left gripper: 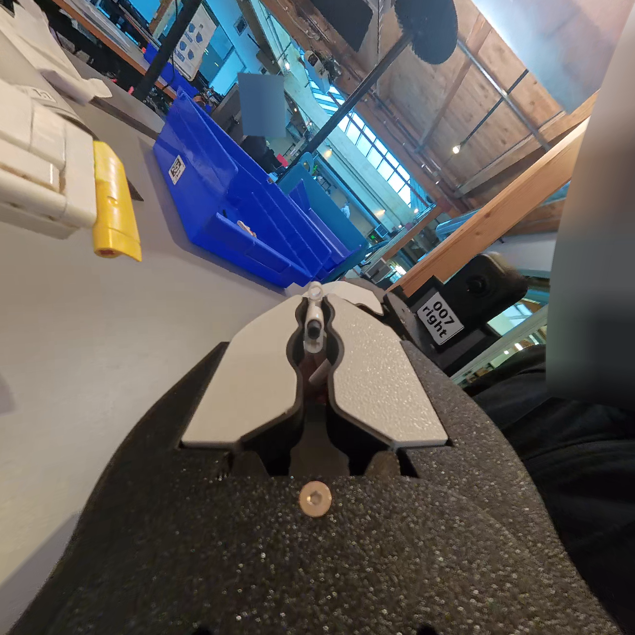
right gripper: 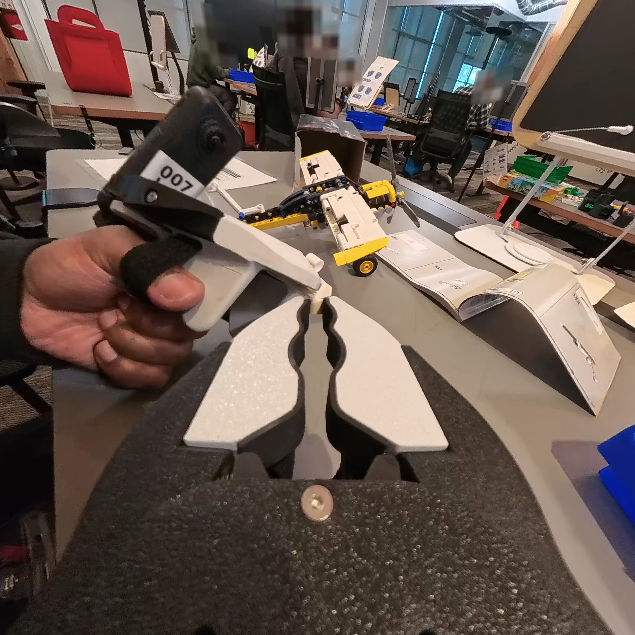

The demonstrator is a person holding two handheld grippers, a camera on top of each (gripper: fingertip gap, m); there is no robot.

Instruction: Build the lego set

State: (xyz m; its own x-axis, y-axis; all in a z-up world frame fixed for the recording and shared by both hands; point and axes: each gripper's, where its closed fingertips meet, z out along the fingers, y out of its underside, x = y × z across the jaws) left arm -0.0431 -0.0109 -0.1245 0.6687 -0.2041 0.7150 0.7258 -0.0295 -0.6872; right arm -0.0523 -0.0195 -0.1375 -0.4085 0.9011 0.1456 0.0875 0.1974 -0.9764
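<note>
Left hand-held gripper (left gripper: 315, 311) clamps a small white connector piece (left gripper: 314, 321) between its pads. Right hand-held gripper (right gripper: 318, 305) pinches a cream-white piece (right gripper: 319, 304) at its tips, touching the left gripper's fingertips. On the worktop (right gripper: 429, 330), a brick-built aeroplane (right gripper: 343, 209) stands at twelve o'clock, an open booklet (right gripper: 515, 299) at two o'clock.

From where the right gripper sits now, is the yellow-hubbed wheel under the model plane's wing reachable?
Probably yes for the path: bare grey table lies between the right gripper and the wheel. But its jaws already pinch a small cream piece, with the left gripper close beside.
</note>
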